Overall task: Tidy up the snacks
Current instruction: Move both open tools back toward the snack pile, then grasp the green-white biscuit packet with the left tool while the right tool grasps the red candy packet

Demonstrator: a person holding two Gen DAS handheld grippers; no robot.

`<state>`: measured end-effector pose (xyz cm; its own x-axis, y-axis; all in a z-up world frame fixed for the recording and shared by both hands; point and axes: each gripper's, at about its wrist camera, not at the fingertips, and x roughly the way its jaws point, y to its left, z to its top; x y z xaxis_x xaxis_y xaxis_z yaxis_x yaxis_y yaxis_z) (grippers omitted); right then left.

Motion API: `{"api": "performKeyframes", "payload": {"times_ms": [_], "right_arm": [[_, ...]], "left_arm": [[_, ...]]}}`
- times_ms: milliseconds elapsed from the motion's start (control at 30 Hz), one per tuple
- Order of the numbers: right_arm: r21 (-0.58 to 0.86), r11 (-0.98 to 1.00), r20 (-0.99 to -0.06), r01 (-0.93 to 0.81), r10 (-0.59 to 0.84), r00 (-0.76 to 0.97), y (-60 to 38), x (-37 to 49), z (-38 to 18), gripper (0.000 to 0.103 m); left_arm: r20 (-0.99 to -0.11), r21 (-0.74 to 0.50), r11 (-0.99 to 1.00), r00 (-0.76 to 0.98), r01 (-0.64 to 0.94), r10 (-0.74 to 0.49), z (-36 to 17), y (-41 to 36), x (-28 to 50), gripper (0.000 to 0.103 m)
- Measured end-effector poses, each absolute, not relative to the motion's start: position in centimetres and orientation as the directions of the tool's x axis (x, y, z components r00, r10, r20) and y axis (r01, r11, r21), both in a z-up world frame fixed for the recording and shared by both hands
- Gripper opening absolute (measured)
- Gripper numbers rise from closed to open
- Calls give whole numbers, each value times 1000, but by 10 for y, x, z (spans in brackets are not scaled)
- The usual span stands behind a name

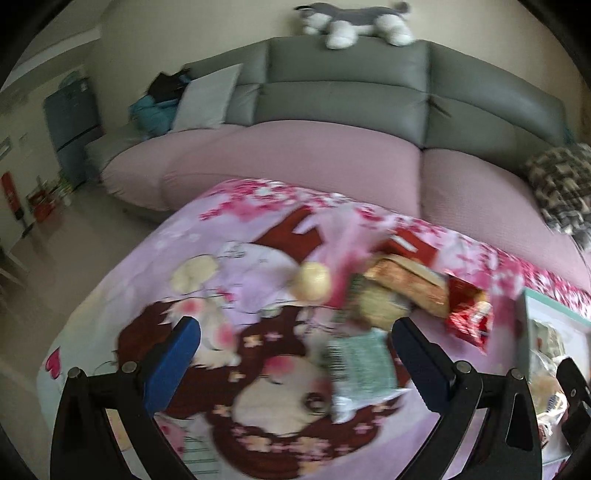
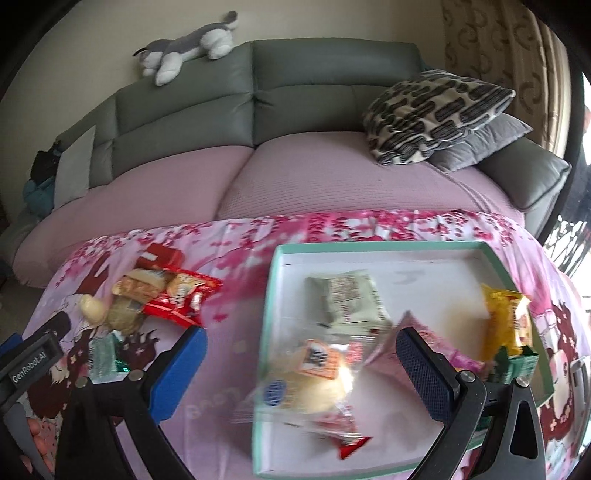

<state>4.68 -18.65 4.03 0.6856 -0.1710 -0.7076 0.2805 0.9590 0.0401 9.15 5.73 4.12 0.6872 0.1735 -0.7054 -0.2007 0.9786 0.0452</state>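
A pile of snacks lies on the pink cartoon cloth: a green-white packet (image 1: 360, 365), a round pale bun (image 1: 312, 282), an orange-brown pack (image 1: 410, 280) and a red pack (image 1: 467, 317). My left gripper (image 1: 295, 354) stands open just short of the green-white packet, nothing between its blue pads. In the right wrist view a mint-rimmed white tray (image 2: 369, 246) holds a clear-wrapped bun (image 2: 314, 387), a pale packet (image 2: 347, 301), a pink wrapper (image 2: 410, 332) and a yellow pack (image 2: 506, 321). My right gripper (image 2: 301, 365) hangs open over the tray's near part, above the wrapped bun.
The same snack pile (image 2: 155, 291) sits left of the tray in the right wrist view, with the left gripper's body (image 2: 29, 365) beside it. Behind the table runs a grey sofa with a pink cover (image 1: 295, 155), patterned cushions (image 2: 436, 114) and a plush dog (image 1: 354, 20).
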Motion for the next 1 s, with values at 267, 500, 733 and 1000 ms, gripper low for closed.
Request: {"api": "performKeyframes", "payload": {"times_ms": [267, 500, 733, 1000], "right_arm": [[40, 976, -708, 215, -124, 695, -147, 57, 37, 103], [36, 989, -724, 144, -73, 686, -110, 69, 25, 103], [18, 994, -753, 109, -58, 656, -93, 80, 7, 103], [20, 991, -747, 132, -73, 660, -105, 85, 0, 103]], "left_arm": [[-703, 25, 961, 679, -274, 212, 44, 106, 87, 103], [-722, 1, 955, 661, -296, 206, 39, 134, 88, 103], [-755, -30, 963, 637, -266, 153, 22, 134, 99, 103], [-775, -74, 974, 627, -216, 80, 7, 112, 110, 103]]}}
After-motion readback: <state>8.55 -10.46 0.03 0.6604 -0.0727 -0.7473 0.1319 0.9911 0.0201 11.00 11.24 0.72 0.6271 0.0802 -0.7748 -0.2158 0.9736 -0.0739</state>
